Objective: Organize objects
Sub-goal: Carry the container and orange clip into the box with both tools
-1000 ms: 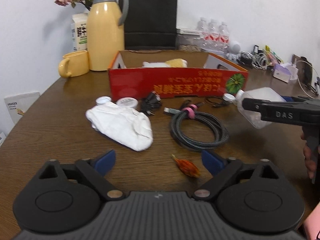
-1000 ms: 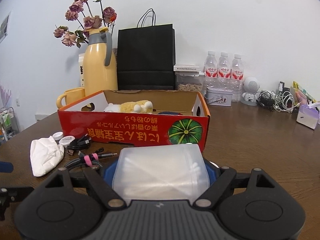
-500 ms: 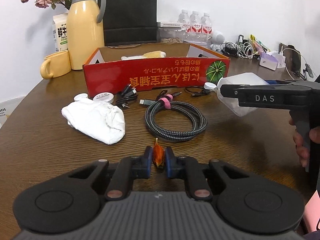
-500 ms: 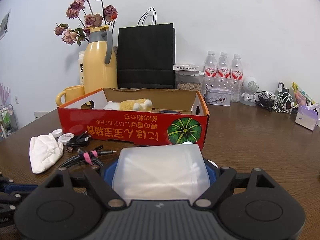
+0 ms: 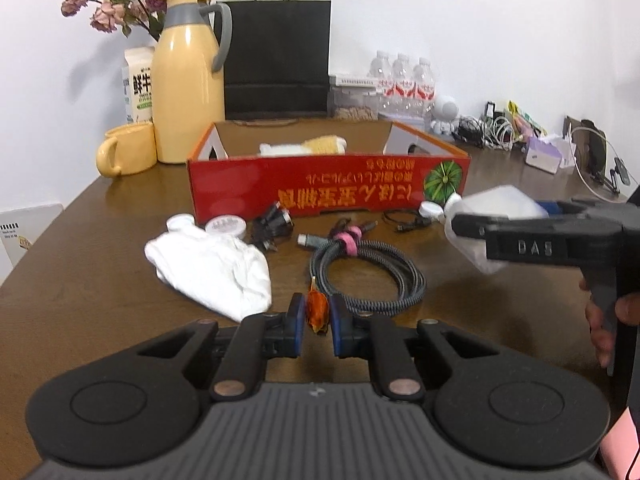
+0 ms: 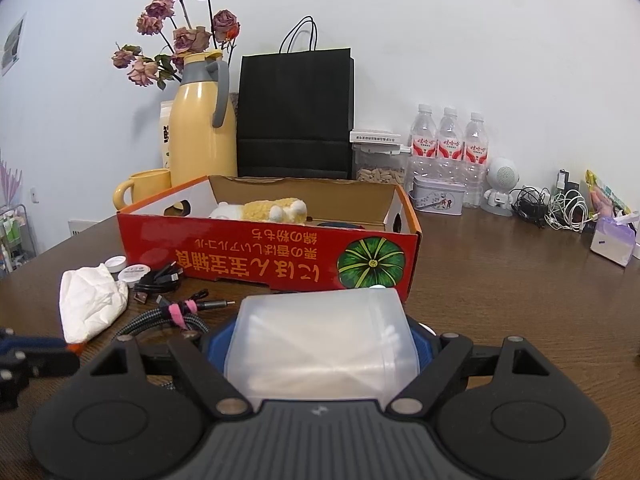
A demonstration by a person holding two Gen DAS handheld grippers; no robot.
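Observation:
My left gripper (image 5: 317, 314) is shut on a small orange dried flower bud (image 5: 317, 307) and holds it just above the brown table. My right gripper (image 6: 320, 340) is shut on a translucent white plastic container (image 6: 320, 336); in the left wrist view the container (image 5: 496, 208) hangs at the right, near the box. A red cardboard box (image 5: 328, 188) with a plush toy (image 5: 304, 146) inside stands mid-table. In front of it lie a white cloth (image 5: 212, 268), a coiled braided cable (image 5: 368, 272), a black cable bundle (image 5: 272, 222) and two small white lids (image 5: 224, 224).
A yellow thermos (image 5: 188, 84), yellow mug (image 5: 128, 150), milk carton (image 5: 138, 84) and black paper bag (image 5: 276, 60) stand behind the box. Water bottles (image 6: 448, 148), a tin (image 6: 438, 200), a small robot figure (image 6: 500, 188) and tangled cables (image 6: 556, 208) line the back right.
My left gripper closed on the orange bud and lifted it slightly off the table. The right gripper kept hold of the container and rose a little.

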